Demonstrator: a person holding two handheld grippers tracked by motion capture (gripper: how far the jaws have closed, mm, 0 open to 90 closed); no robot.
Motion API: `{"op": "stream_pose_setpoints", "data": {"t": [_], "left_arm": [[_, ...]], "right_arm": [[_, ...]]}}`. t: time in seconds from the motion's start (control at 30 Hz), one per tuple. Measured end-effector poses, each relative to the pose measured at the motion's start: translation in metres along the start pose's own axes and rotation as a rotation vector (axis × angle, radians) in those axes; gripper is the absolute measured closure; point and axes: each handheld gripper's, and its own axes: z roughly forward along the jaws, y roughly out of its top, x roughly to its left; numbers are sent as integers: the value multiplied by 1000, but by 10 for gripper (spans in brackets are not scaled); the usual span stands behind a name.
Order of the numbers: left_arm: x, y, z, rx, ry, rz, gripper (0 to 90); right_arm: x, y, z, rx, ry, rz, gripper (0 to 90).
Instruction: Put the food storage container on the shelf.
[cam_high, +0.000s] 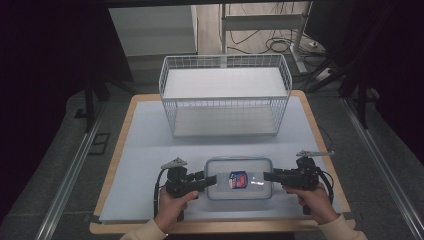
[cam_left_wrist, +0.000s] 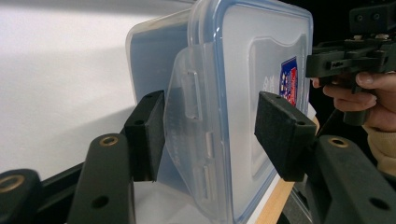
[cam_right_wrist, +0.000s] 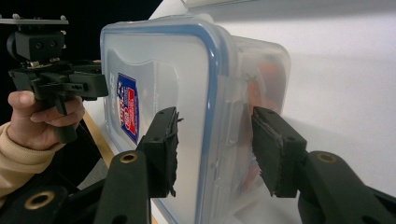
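On table (cam_high: 150, 150), container (cam_high: 240, 178) sits btwn left claw (cam_high: 210, 181) & right claw (cam_high: 267, 176).

A white wire basket (cam_high: 225, 95) stands at the far middle of the bench (cam_high: 145, 150), open side up; the bench carries a pale sheet inside a wooden edge; behind it, cables (cam_high: 280, 45) lie on the floor by a white frame leg (cam_high: 300, 50).

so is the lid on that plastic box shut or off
On. The blue-rimmed lid sits flat over the plastic box. Its side flap stands out from the wall, so that latch looks unclipped.
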Motion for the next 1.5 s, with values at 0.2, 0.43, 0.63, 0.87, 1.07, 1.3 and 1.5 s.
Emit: {"op": "stream_pose_setpoints", "data": {"t": [0.2,0.43,0.63,0.87,1.07,1.3,1.5], "left_arm": [[-2,3,-3,-11,2,17,447],[-5,10,-9,-30,4,38,449],[-4,16,-11,-35,6,45,449],[-4,25,-16,-48,7,52,450],[-5,38,-23,-66,5,58,450],[-10,54,-33,-82,14,83,451],[-13,66,-37,-89,16,91,451]], "right_arm": [[2,2,-1,-15,4,-12,527],[8,8,-4,-46,5,-46,527],[11,15,-3,-51,7,-58,527],[15,23,-2,-66,6,-70,527],[23,37,-4,-79,2,-99,527],[31,53,-6,-95,8,-120,527],[37,65,-9,-108,7,-139,527]]}}
